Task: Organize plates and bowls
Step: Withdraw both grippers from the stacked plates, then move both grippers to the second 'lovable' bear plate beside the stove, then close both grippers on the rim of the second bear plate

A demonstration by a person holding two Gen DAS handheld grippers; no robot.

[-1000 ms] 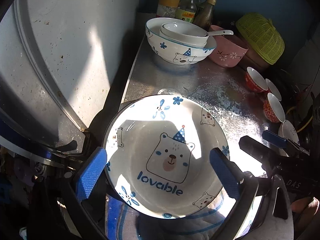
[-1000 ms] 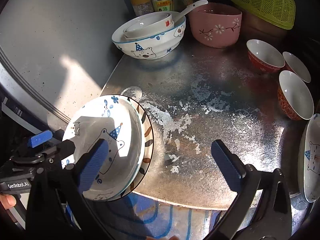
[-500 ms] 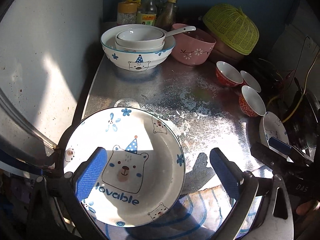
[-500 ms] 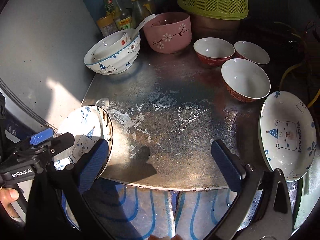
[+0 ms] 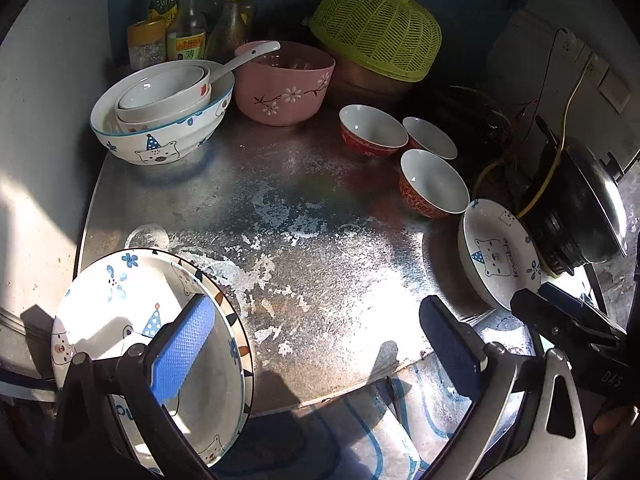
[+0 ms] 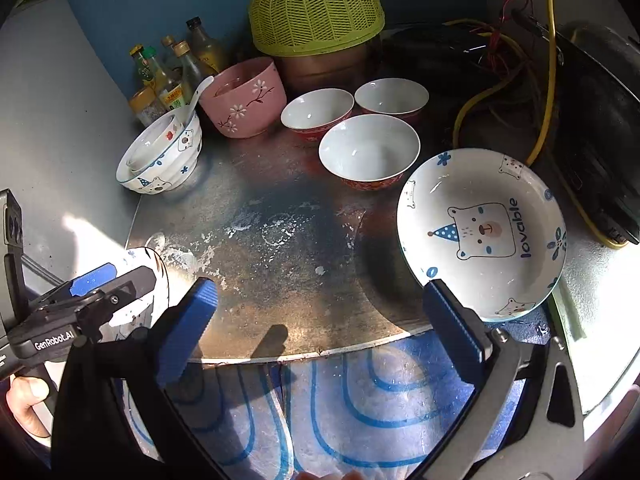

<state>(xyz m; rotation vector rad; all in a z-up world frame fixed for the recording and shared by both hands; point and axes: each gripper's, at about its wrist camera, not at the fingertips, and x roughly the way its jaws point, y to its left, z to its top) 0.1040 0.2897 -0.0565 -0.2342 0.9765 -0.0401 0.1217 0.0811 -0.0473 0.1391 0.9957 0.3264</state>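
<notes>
Nearest in the left wrist view, the left gripper [image 5: 316,344] stands wide open with nothing between its fingers. Its left finger [image 5: 182,346] overlaps the stacked plates [image 5: 120,304] at the table's front left corner, but whether it touches them cannot be told. A bear plate sits there on a patterned one, so this corner looks like the chosen stacking place.

The right gripper [image 6: 324,320] is also spread wide and empty, hovering at the table's front edge. Its right finger [image 6: 452,320] lies just beside the rim of the loose bear plate [image 6: 480,232] at the front right corner. That plate lies flat and alone, apart from its match, so it is probably the next piece to be taken across to the stack.

Mid-table the metal top [image 6: 280,240] is bare, which leaves a free path between the two corners.

Farther back, three red bowls [image 6: 370,152] sit close together near the right edge, not yet nested. At the back left, a bear bowl [image 5: 160,136] already holds smaller bowls, with a pink bowl [image 5: 284,80] and its spoon just beside it. Bottles [image 5: 188,24] and a green cover [image 5: 376,32] line the back edge.
</notes>
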